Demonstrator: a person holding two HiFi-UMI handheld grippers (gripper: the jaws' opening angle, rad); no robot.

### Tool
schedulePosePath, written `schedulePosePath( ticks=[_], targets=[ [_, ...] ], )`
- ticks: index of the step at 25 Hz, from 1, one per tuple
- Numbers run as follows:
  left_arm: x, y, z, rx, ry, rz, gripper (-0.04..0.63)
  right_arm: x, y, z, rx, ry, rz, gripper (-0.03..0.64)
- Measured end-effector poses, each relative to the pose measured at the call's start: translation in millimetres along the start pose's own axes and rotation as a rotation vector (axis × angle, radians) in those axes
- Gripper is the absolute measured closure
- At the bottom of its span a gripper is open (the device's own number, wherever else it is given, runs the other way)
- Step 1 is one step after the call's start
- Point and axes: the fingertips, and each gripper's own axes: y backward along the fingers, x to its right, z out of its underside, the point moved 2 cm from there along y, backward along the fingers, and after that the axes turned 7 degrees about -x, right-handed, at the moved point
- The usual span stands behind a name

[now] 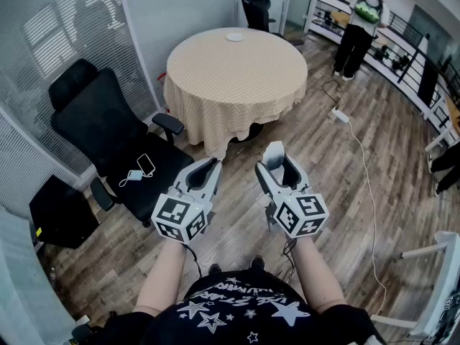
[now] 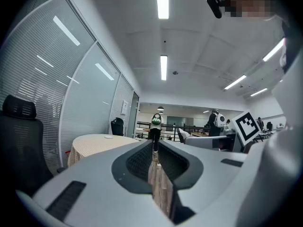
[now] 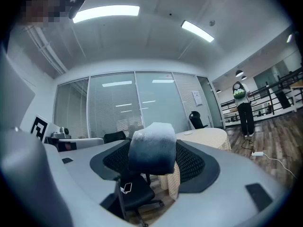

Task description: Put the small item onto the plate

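Note:
My right gripper (image 1: 277, 160) is shut on a small pale grey, rounded item (image 1: 273, 152), held in the air over the wooden floor. In the right gripper view that item (image 3: 151, 145) fills the gap between the two pads of the right gripper (image 3: 154, 159). My left gripper (image 1: 208, 169) is beside it at the same height, jaws together with only a thin slit and nothing in them (image 2: 154, 148). A white plate (image 1: 234, 37) lies at the far side of the round table with a beige cloth (image 1: 237, 74), well ahead of both grippers. It shows small as the plate (image 2: 109, 136) and the plate (image 3: 189, 133).
A black office chair (image 1: 108, 131) stands at the left with a phone (image 1: 146, 165) and a charger on its seat. A second chair (image 1: 257, 9) is behind the table. A person (image 1: 363, 27) stands back right. A power strip (image 1: 339, 115) and cable lie on the floor. Glass partitions line the left.

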Motion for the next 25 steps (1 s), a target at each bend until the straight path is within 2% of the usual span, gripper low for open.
schedulePosePath(
  ticks=[4,10,15,18,25],
  targets=[
    [23.5,-18.7,6.2,-0.030,0.004,0.021,0.555,22.0,12.3,-1.7,-0.017,0.010,0.019,0.311],
    [39.3,-40.3,5.6,-0.034,0.005,-0.006,0.555,46.1,18.0,-8.0,0.000,0.002,-0.020,0.310],
    [66.8,-73.1,7.5,-0.041,0.003,-0.001,0.555,81.2,34.2,-20.7,0.035,0.027,-0.018,0.310],
    [80.1,-85.2,12.0,-0.055,0.004,-0.004,0.555,98.1,45.5,-21.9,0.049,0.006,-0.055,0.310],
    [71.4,-115.5,7.9,-0.065,0.000,-0.013,0.555,129.1,24.5,-13.7,0.001,-0.009,-0.085,0.310]
  ],
)
